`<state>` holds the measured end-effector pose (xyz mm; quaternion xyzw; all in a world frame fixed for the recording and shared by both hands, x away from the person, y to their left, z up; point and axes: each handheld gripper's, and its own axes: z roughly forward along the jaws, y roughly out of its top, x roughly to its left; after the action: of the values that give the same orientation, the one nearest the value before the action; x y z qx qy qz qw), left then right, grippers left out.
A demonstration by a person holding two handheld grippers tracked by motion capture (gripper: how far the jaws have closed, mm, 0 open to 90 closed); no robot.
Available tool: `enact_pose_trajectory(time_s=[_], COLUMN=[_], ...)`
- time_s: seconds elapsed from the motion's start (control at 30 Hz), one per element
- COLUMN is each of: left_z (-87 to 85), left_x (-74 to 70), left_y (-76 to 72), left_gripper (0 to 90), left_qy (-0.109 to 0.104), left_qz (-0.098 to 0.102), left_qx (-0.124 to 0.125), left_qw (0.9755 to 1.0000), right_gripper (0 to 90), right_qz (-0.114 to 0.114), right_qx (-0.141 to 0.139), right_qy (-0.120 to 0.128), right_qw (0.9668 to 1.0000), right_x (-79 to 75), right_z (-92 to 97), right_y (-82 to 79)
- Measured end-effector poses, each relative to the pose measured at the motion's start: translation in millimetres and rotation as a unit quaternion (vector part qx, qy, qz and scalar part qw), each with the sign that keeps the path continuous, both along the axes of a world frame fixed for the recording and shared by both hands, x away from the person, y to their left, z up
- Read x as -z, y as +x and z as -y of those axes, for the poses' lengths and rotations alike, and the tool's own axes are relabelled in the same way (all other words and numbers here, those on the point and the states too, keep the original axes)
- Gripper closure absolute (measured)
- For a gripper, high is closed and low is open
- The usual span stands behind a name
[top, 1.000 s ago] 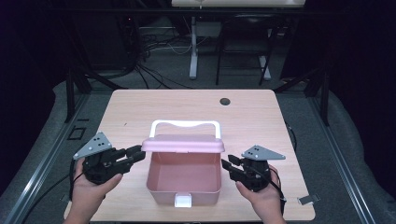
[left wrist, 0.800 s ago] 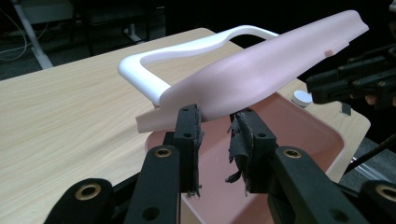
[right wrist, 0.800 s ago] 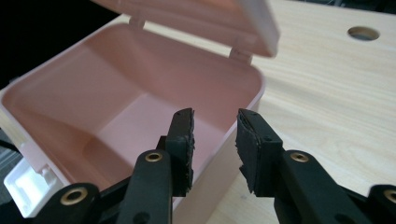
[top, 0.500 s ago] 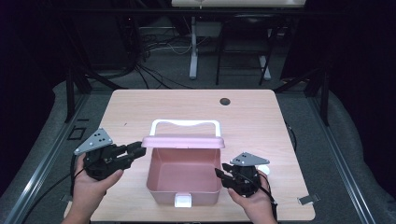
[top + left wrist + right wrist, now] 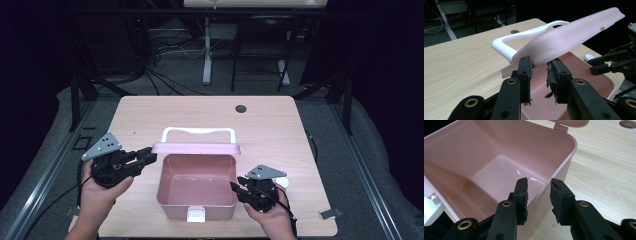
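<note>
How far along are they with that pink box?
The pink box stands open on the table, its lid raised with the white handle behind it. The left gripper has its jaws around the lid's corner; a firm pinch cannot be told. The right gripper straddles the box's right wall, jaws apart. The inside looks empty, so filling or closing seems left.

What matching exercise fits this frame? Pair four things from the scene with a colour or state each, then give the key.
Things:
1. box
2. lid
3. handle
4. right gripper

States:
A. white
B. jaws astride the box's wall
C. raised open
D. empty inside

Pairs: 1-D, 2-C, 3-A, 4-B
</note>
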<state>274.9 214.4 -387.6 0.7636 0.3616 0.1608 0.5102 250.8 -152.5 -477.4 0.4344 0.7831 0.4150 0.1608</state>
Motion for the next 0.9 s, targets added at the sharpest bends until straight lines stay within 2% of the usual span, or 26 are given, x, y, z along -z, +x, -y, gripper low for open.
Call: enact_pose_trajectory(time_s=[0.5,0.9], left_z=[1.1,2.8], left_x=[-4.8,-1.2], left_y=[12.8,25.0], left_gripper=[73.6,76.0], left_qy=[-0.006,-0.012], left_qz=[-0.002,-0.001], left_qx=[-0.006,-0.017], left_qw=[1.0000,0.9998], right_gripper=[68.1,68.0], right_qz=[0.001,0.001], right_qx=[0.002,0.005], right_qy=[0.000,0.006], right_qw=[1.0000,1.0000], right_x=[0.1,1.1], right_z=[1.3,1.6], right_y=[0.9,0.3])
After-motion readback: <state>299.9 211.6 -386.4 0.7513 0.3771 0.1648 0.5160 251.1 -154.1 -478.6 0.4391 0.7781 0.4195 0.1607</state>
